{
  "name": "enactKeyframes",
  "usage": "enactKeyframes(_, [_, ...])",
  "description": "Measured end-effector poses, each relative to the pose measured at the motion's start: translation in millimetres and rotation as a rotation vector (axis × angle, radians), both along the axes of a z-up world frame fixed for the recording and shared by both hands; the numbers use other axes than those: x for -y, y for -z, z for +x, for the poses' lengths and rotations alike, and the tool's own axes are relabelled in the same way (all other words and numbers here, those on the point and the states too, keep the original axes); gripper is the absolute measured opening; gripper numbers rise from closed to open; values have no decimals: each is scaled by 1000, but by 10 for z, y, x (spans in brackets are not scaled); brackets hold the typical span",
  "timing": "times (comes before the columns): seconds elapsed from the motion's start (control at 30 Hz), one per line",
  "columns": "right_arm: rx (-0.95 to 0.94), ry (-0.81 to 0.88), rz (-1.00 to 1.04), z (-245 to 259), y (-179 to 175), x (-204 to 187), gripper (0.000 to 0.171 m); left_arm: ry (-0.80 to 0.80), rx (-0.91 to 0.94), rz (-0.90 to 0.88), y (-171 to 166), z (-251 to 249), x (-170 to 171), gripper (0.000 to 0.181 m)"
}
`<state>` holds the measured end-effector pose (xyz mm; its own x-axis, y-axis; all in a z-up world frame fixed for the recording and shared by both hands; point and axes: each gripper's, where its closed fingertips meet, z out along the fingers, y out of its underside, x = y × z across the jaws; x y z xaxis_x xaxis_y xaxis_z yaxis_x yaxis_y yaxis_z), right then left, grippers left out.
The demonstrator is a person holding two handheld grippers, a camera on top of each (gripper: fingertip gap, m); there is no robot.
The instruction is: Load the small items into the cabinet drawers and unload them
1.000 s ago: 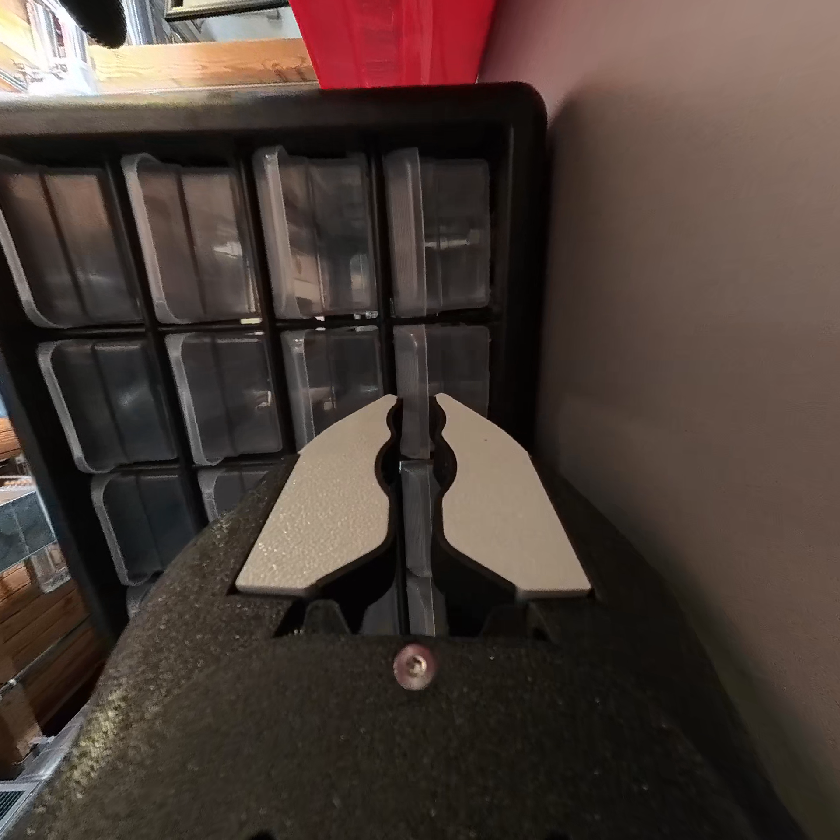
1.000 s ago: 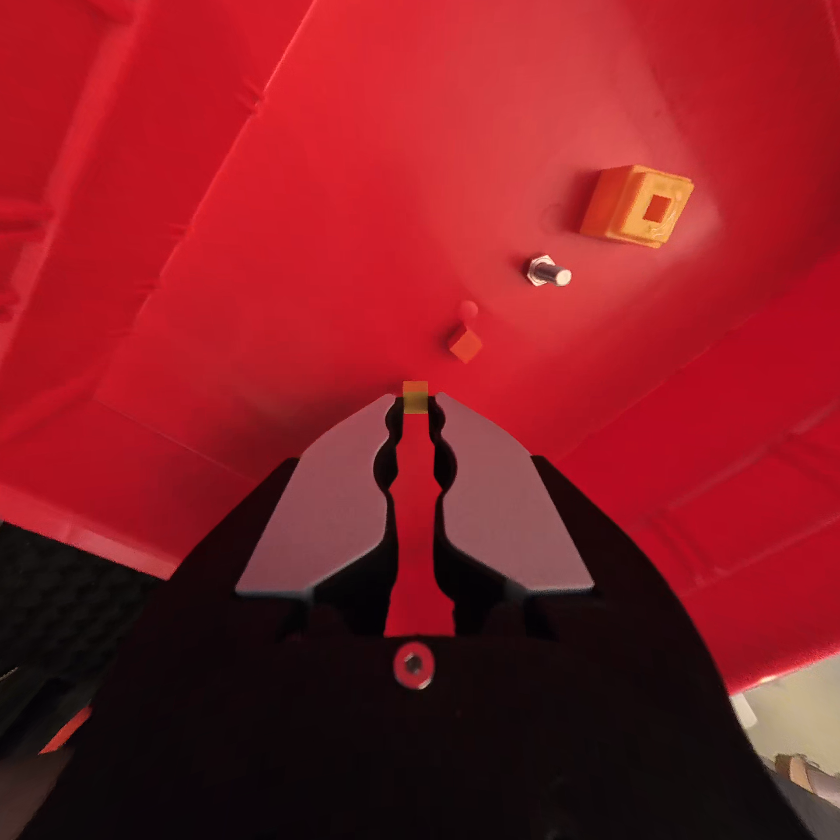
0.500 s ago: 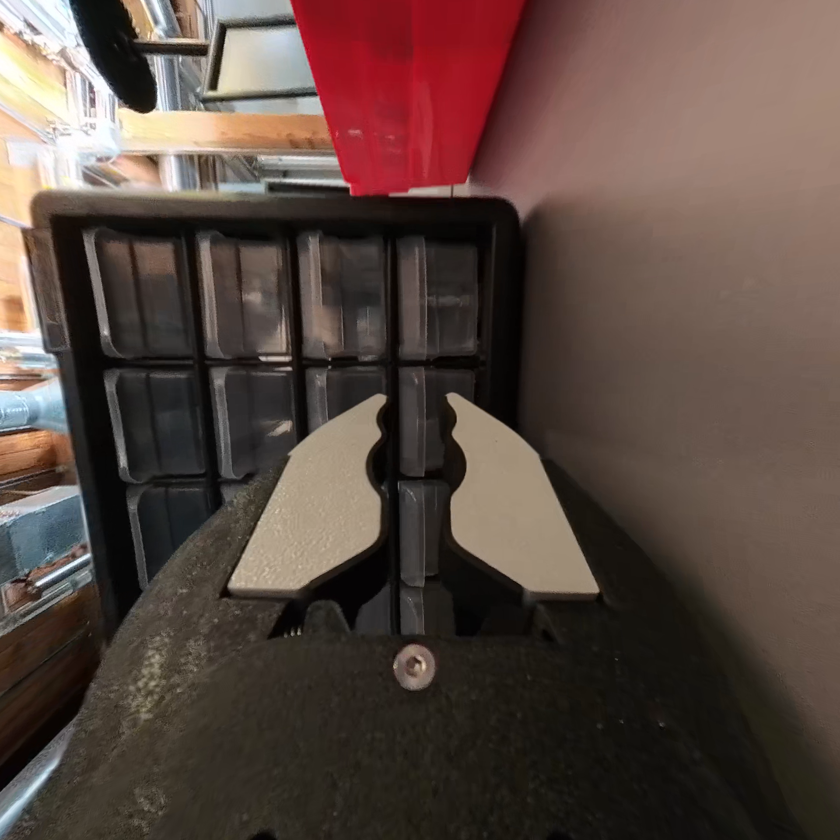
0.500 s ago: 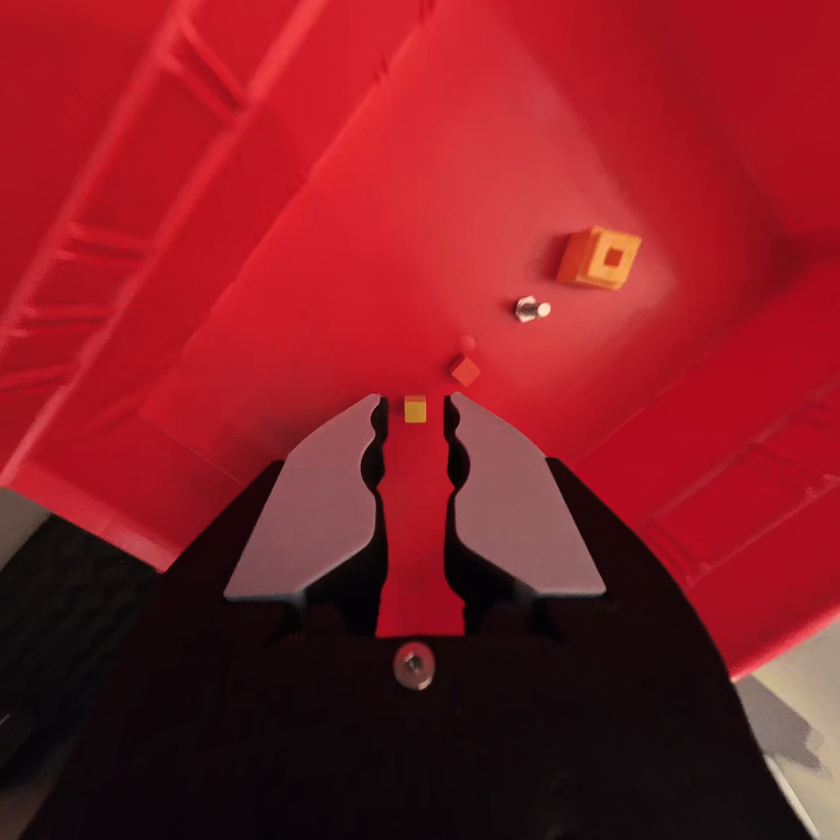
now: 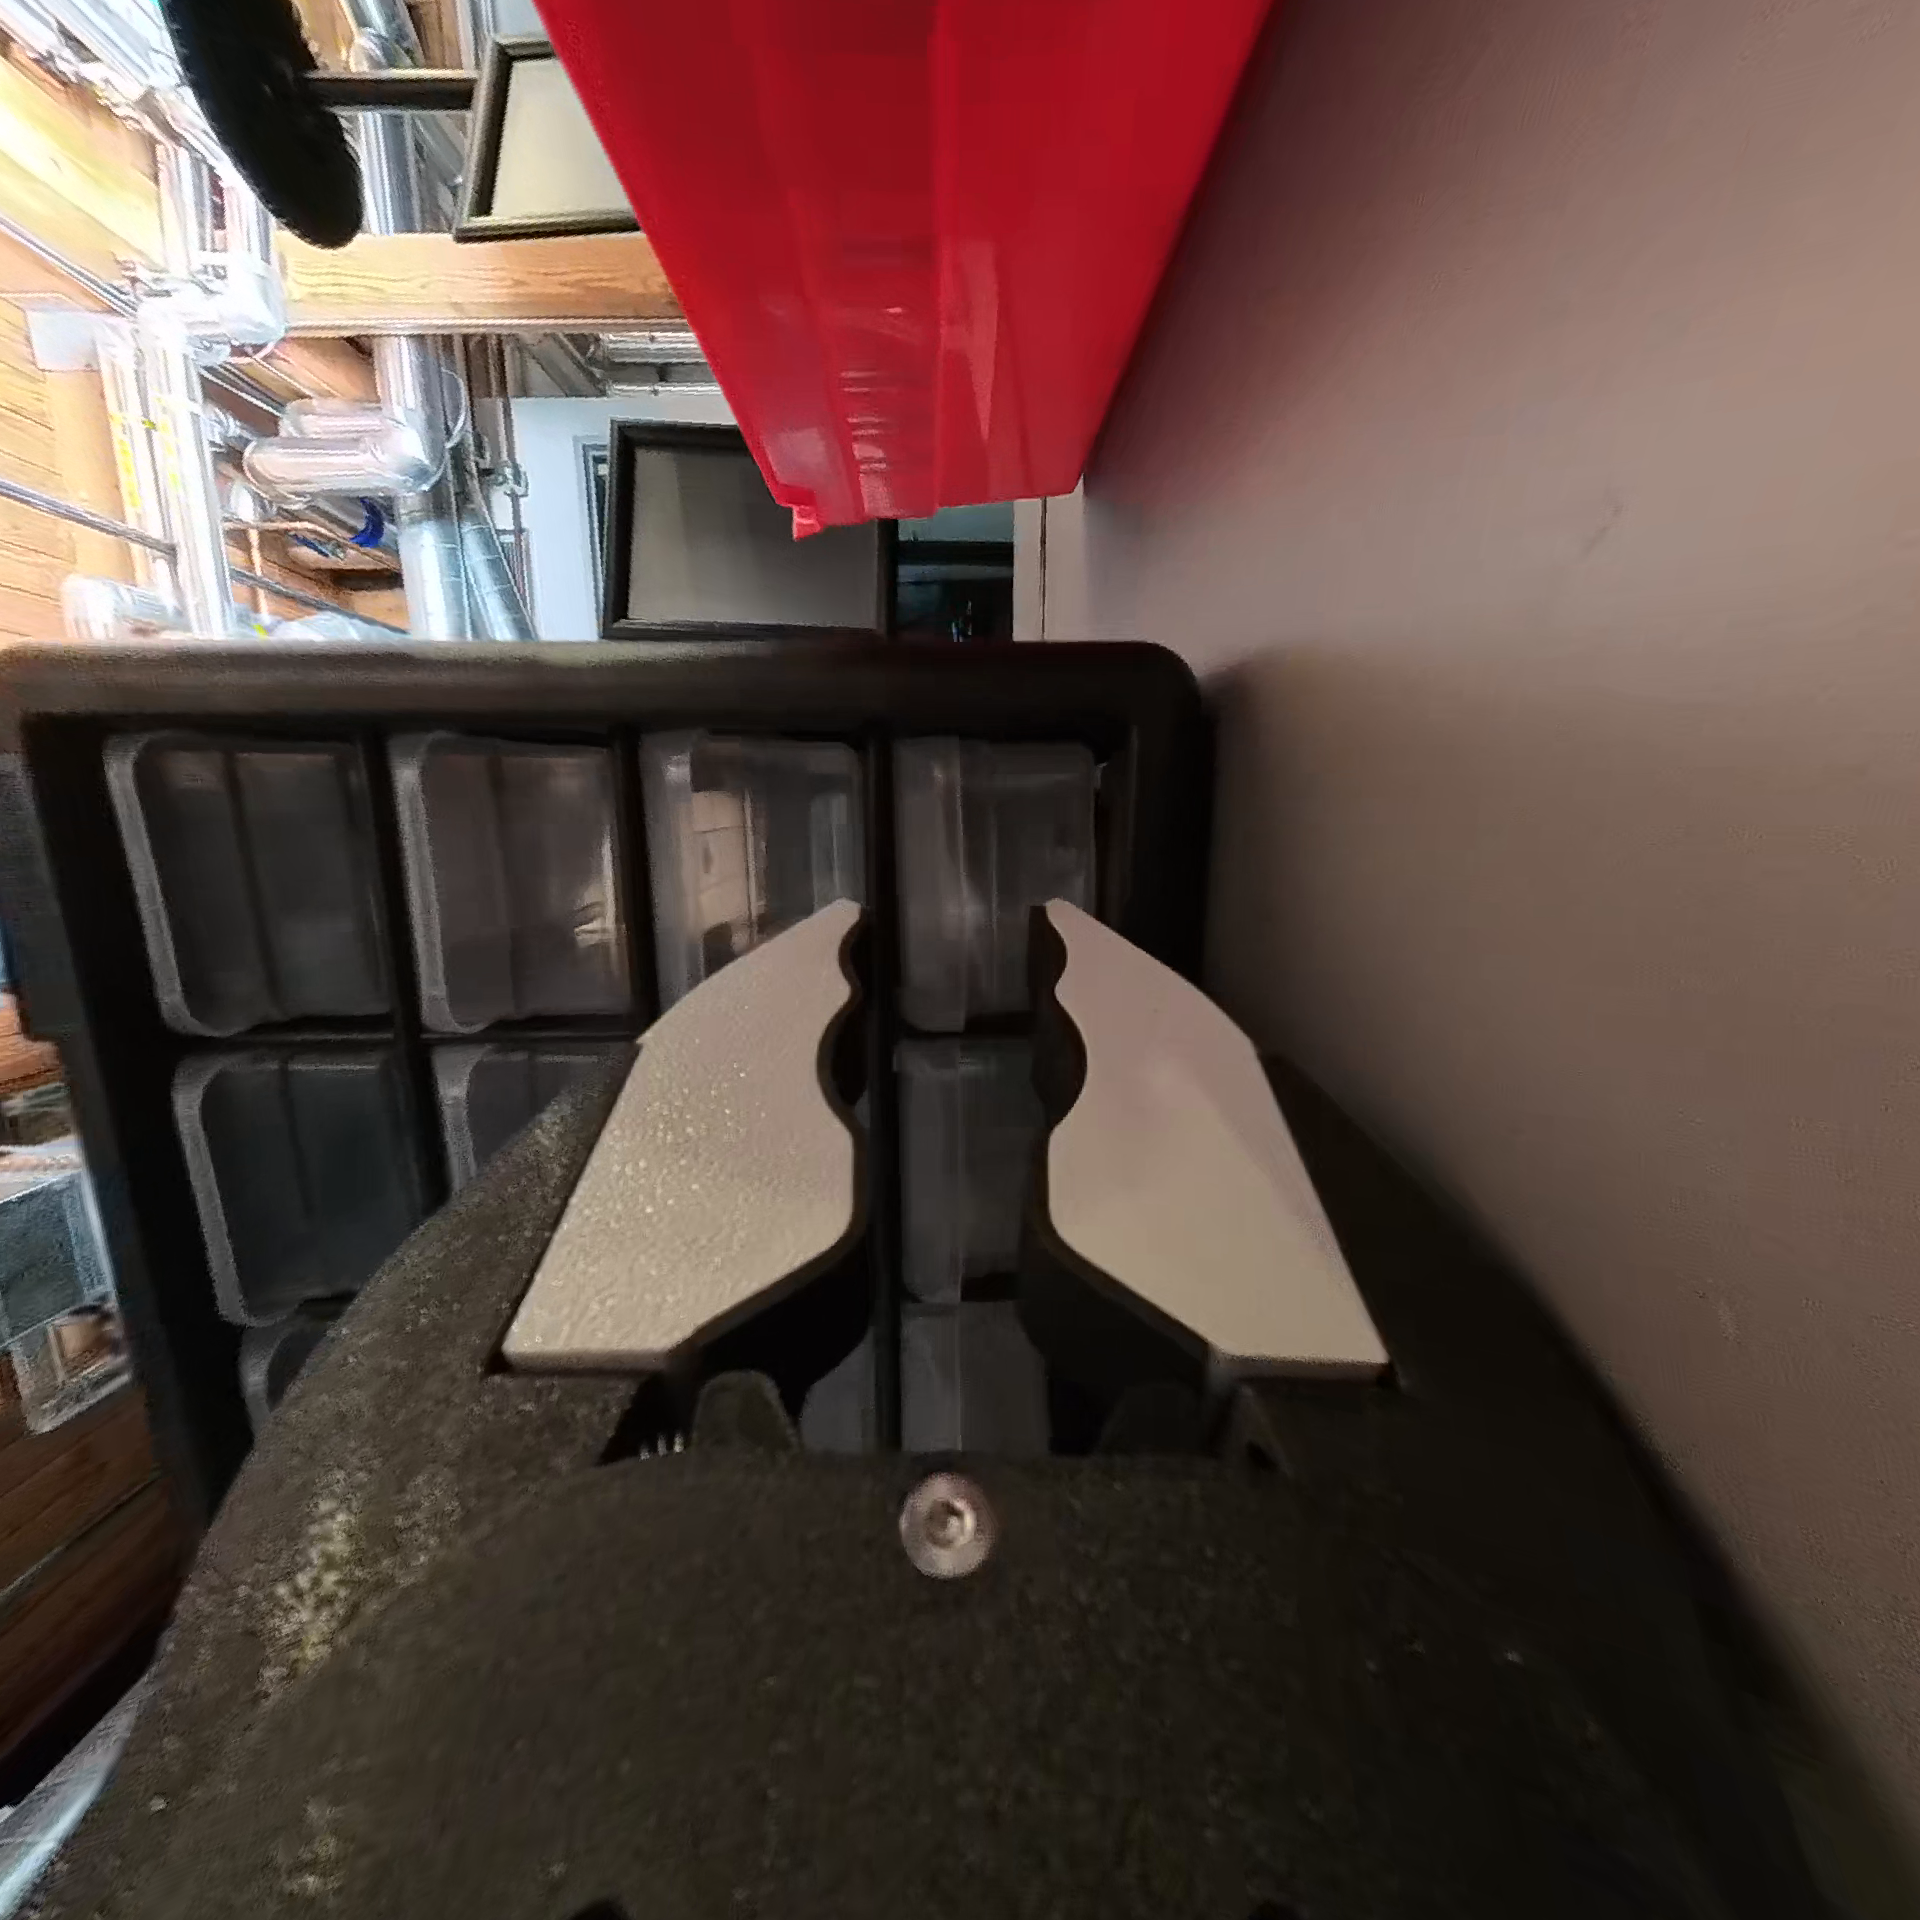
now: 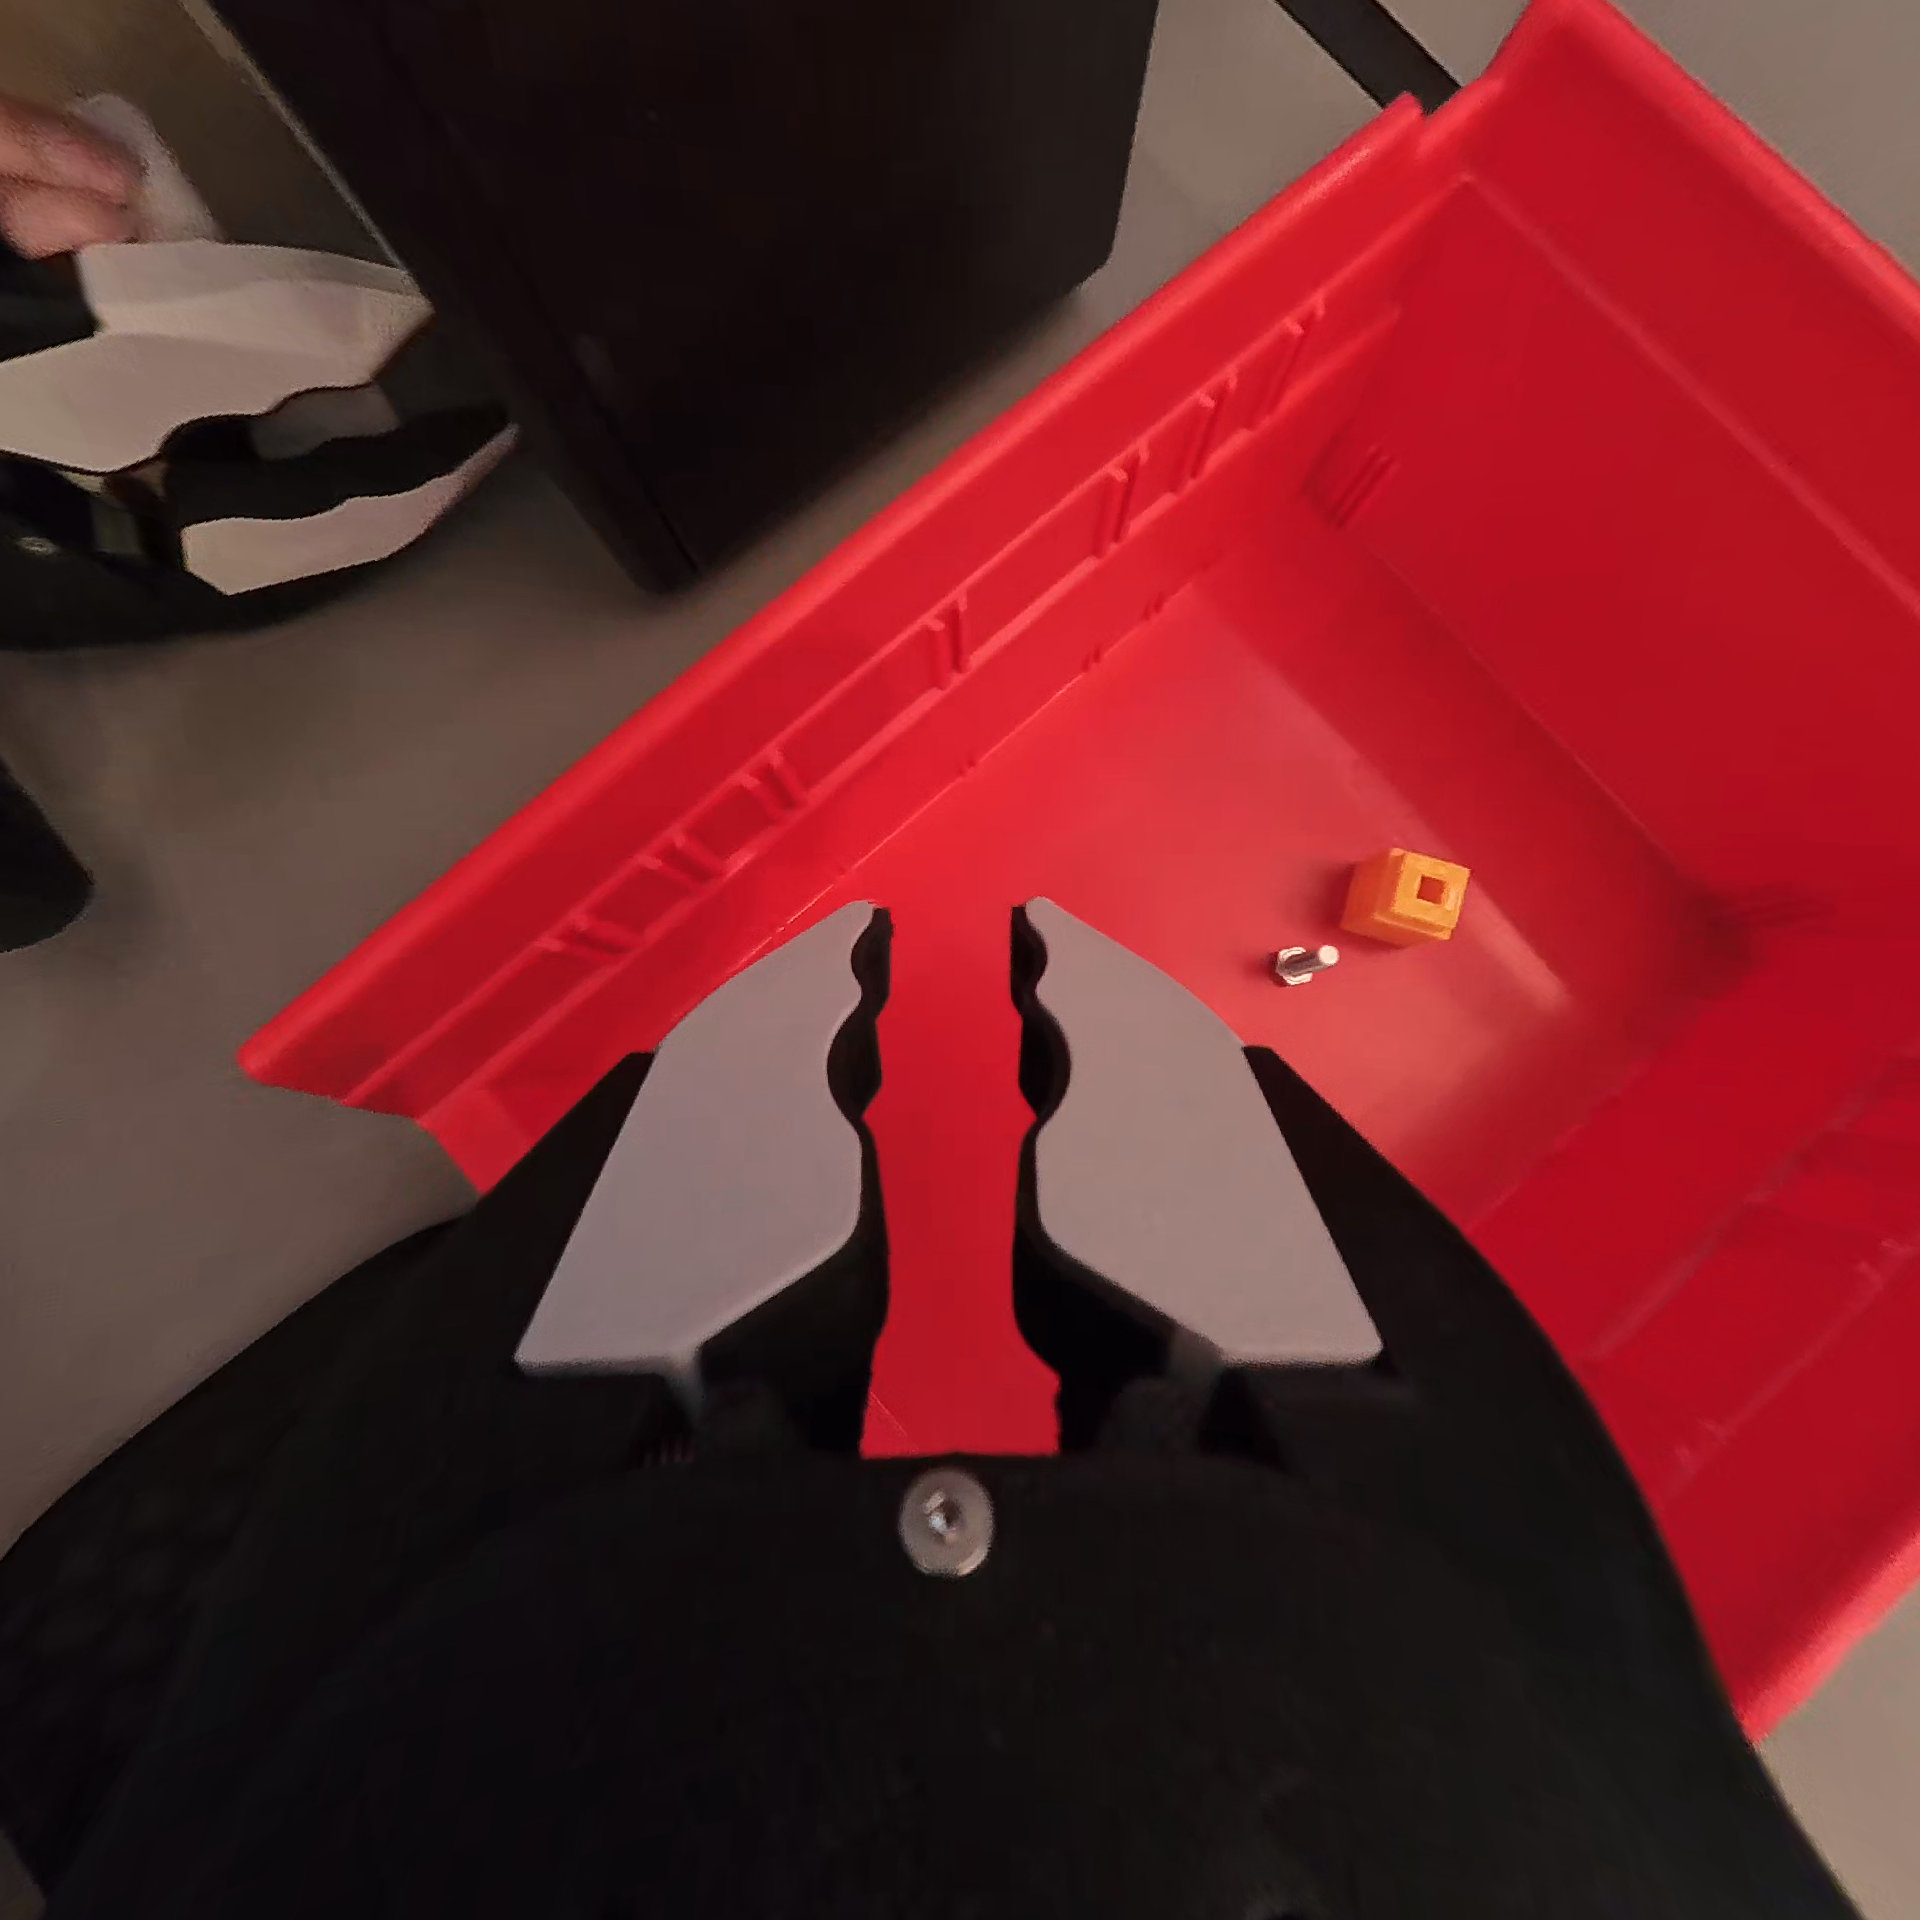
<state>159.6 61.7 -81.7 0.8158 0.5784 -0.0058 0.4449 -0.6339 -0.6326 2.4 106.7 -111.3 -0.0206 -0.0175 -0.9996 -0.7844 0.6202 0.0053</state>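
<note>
The black cabinet (image 5: 623,681) has rows of clear drawers (image 5: 992,873), all pushed in. My left gripper (image 5: 953,914) is open and empty, a short way in front of the drawers beside the table surface. It also shows in the right wrist view (image 6: 239,416). My right gripper (image 6: 948,914) is open and empty above the near end of the red bin (image 6: 727,831). An orange cube with a square hole (image 6: 1405,896) and a small metal bolt (image 6: 1304,961) lie on the bin floor to its right. The small yellow and red cubes are out of sight.
The cabinet's dark back and side (image 6: 748,229) stand just behind the red bin, which also shows in the left wrist view (image 5: 914,260). The grey table (image 6: 260,831) lies between the bin and my left gripper. A person's hand (image 6: 52,187) holds the left gripper. My hands' fingertips stand some 15 centimeters from each other. The black cabinet (image 5: 623,681) lies around 5 centimeters away from my left fingertips.
My left gripper let go of a drawer handle, opened and pulled back from the cabinet. My right gripper released the small yellow cube in the bin and lifted away.
</note>
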Motion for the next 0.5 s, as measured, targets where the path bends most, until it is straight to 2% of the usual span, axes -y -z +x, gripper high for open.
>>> enactKeyframes(0.13, [-6, -26, 17, -60, -56, 35, 23, -9, -3, 30, 3, 11, -83, 23])
enactKeyframes(0.27, [-4, -44, 22, -108, -71, 65, 23, 11, 8, 60, -51, 16, -93, 11])
enactKeyframes(0.5, [30, -97, 70, -304, -231, 137, 22, 29, 4, 57, -58, -25, 39, 11])
